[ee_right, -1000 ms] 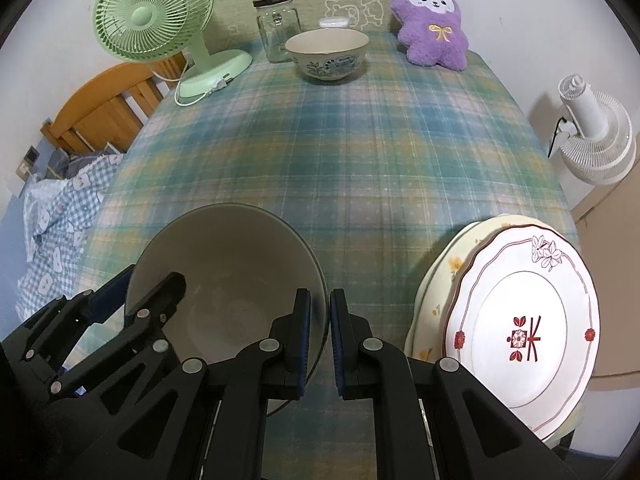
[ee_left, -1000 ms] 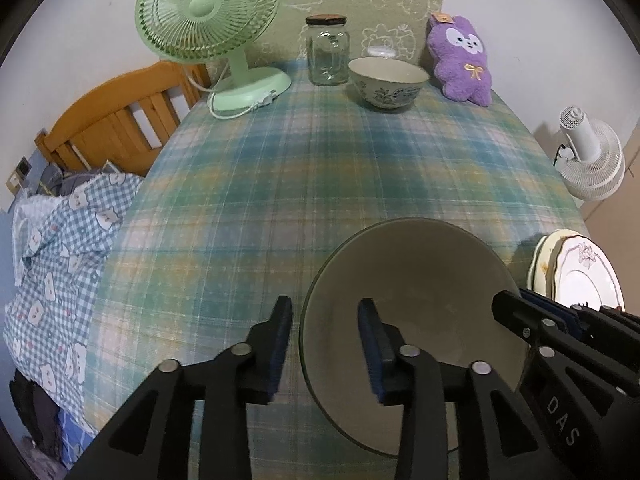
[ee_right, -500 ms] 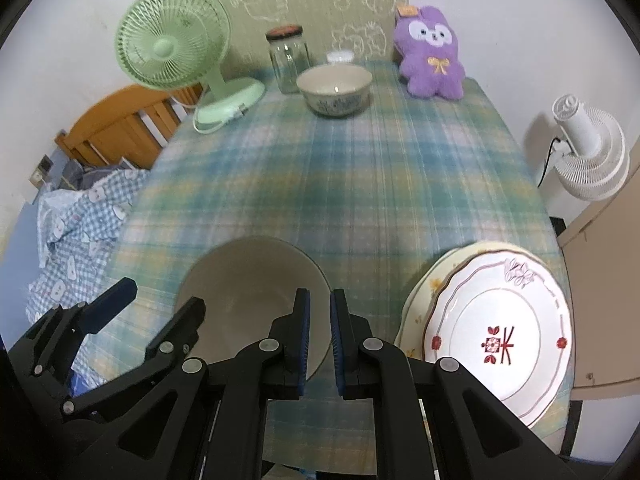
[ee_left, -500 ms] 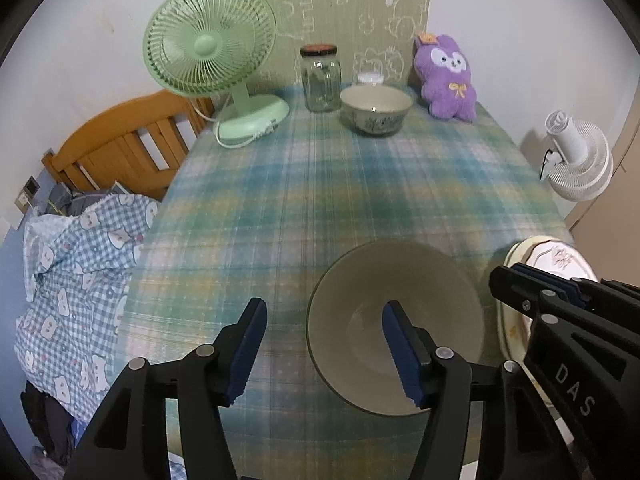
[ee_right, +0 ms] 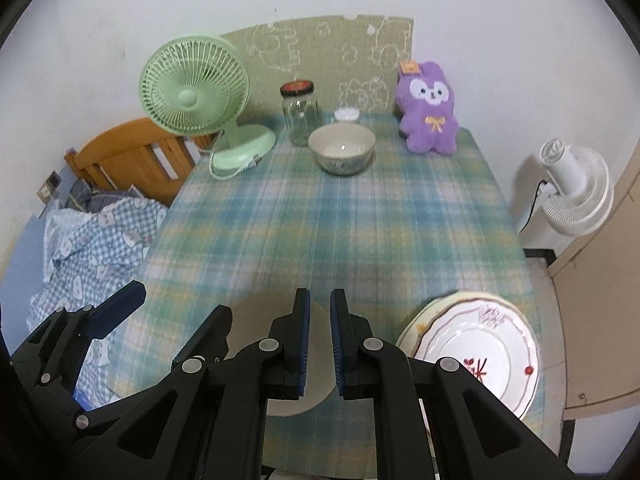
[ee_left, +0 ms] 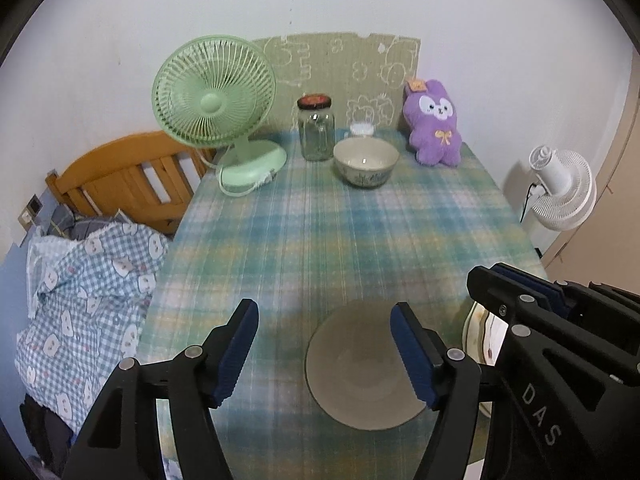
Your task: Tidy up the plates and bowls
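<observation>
Left wrist view, item one: the plain bowl (ee_left: 362,372), our landmark, sits on the counter (ee_left: 340,248) at its near edge, directly below and ahead of our left tongs (ee_left: 324,350), whose jaws have just been opening and now stand wide, one blue pad over bare cloth left of the bowl, the other over its right rim, nothing pressed between them. Item two: our right tongs (ee_right: 319,338) hover just right of the bowl's centre, jaws nearly together with only a thin gap and nothing in it; the bowl shows behind and under them. We judge the left tongs the nearer to its rim. Item three: the patterned bowl (ee_left: 366,167), far across the counter from the plain bowl, straight ahead, upright, pale inside with a dark floral band outside; being round, it has no long axis. We judge it the next piece to bring to the plain one, a long forward reach. Item four: the stacked plates (ee_right: 476,350), just right of the plain bowl, white with red rim line and red centre motif, cream plate beneath.
</observation>
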`<state>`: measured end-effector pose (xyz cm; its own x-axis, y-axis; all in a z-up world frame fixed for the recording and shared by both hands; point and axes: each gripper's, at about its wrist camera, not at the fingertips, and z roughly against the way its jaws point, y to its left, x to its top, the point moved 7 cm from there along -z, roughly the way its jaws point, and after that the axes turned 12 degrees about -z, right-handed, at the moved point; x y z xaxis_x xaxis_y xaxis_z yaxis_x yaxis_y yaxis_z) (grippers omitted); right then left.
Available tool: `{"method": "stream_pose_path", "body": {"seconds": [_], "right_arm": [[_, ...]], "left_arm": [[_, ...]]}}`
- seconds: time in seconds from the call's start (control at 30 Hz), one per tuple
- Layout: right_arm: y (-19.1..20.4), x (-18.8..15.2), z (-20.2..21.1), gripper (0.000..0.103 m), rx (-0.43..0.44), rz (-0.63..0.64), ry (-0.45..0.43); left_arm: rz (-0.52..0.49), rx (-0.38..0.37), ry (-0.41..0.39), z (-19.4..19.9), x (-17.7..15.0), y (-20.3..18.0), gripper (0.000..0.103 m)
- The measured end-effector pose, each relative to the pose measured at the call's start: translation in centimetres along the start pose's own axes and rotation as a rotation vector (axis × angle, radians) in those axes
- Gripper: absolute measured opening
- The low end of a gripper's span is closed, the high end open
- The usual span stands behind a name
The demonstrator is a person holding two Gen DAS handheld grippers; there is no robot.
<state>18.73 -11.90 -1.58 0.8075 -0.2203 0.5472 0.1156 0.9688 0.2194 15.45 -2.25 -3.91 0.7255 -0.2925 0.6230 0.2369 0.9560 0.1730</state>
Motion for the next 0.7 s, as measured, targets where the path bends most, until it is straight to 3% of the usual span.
{"method": "stream_pose_path", "body": {"seconds": [0.4,0.7], "right_arm": [[2.2,4.5,1.3,0.015,-0.068,-0.035,-0.082],[1.2,7.5,0.9,0.045,-0.118,-0.088,-0.128]], "left_arm": [[-0.048,-0.044,-0.068,0.4,4.3,2.3,0.071],[-0.064,-0.055,-0.085,-0.9,7.3,2.7,0.071]]}}
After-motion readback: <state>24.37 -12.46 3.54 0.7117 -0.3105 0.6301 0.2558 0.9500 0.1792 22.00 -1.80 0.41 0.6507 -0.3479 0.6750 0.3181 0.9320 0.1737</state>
